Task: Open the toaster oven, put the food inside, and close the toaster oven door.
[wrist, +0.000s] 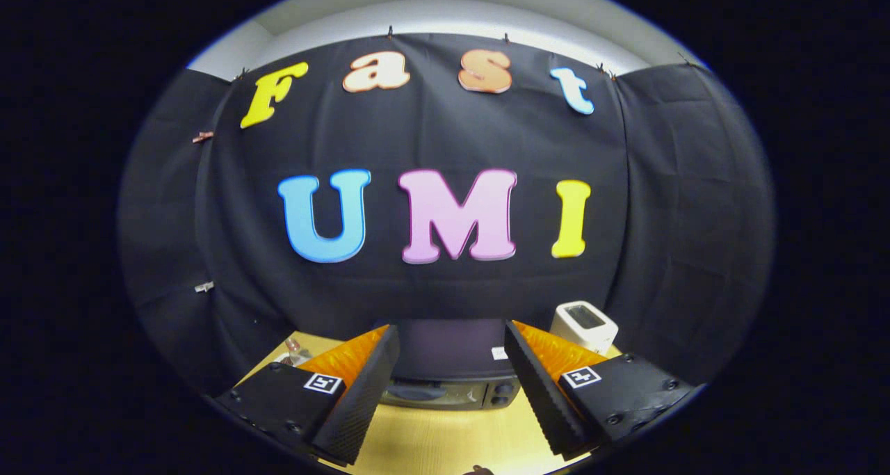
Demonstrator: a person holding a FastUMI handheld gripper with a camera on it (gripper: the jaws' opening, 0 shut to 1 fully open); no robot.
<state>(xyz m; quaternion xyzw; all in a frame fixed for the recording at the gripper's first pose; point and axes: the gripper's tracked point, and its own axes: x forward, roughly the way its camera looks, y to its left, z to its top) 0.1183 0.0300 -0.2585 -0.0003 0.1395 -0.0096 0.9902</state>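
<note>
Toaster oven (450, 377) first: we see it standing on the wooden bench (445, 440), beyond our fingers and framed in the gap between them, its dark top toward us and the front panel with two round knobs at its right end. Its door looks closed, though from this raised angle we cannot be sure. Our claw (452, 346) is spread wide, holding nothing, with bare bench between the two fingers and neither one touching the oven. We are held well above the bench and back from the oven, pointed forward and roughly level, so most of what lies ahead is the black cloth wall of the booth. The left finger (361, 391) and the right finger (539, 391) angle outward from each other, each carrying a small square marker on its outer block. Behind the right finger, just beside the oven and near the wall, stands a white slot toaster (585, 325). Past the left finger, near the bench's far left corner, we make out some small items (292, 353) too blurred to tell what they are.
</note>
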